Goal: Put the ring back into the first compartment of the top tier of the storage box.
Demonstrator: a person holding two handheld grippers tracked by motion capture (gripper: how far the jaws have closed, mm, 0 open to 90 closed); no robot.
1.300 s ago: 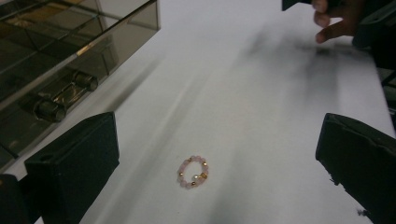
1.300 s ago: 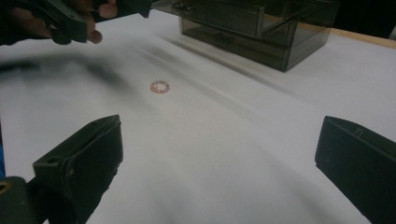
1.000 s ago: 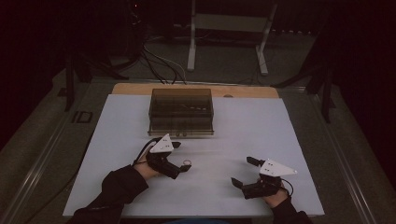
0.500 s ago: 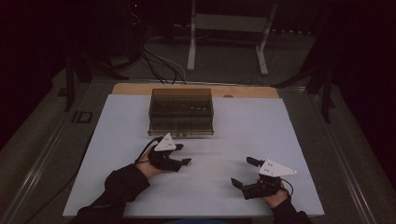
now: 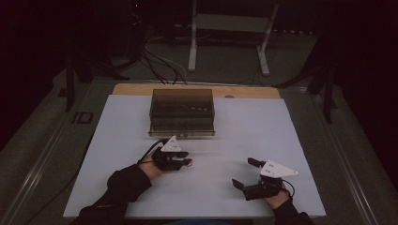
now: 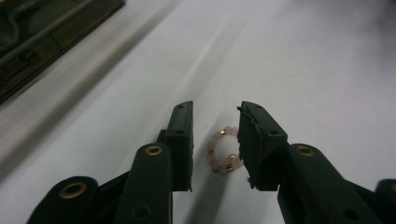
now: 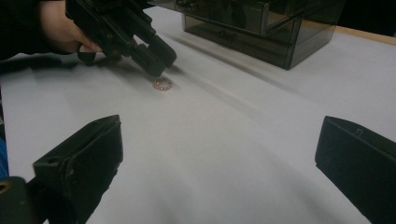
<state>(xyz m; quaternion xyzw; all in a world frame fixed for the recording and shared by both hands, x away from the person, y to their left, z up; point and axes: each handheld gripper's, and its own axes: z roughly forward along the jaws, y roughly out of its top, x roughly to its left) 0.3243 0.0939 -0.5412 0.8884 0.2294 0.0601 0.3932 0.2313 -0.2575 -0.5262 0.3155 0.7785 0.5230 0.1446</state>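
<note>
While your left gripper [image 6: 215, 140] straddles the bead ring [image 6: 224, 150] on the white table sheet [image 5: 291, 140], treat this as a pinch not yet finished: its jaws have just been closing, the ring sits between them, but from the left gripper view there's a gap on the left pad side, and the right pad looks to be at or touching the ring's edge, can't tell for sure. So no real grip yet. Keep the tips low on the sheet, w/ the ring centred btwn the pads, then close slow; a small loop like this will likely skid or flip if one pad hits first. Lift only once both pads press.

Your right gripper [image 7: 219, 154] rests apart w/ jaws spread wide, nothing in them.

Ring: small closed loop of pale pink beads w/ tiny gold spacers, lying flat, in front of the smoky clear drawer box [image 5: 182, 112], near it but not touching. In the right gripper view it shows just beside the left tips [image 7: 163, 84].
</note>
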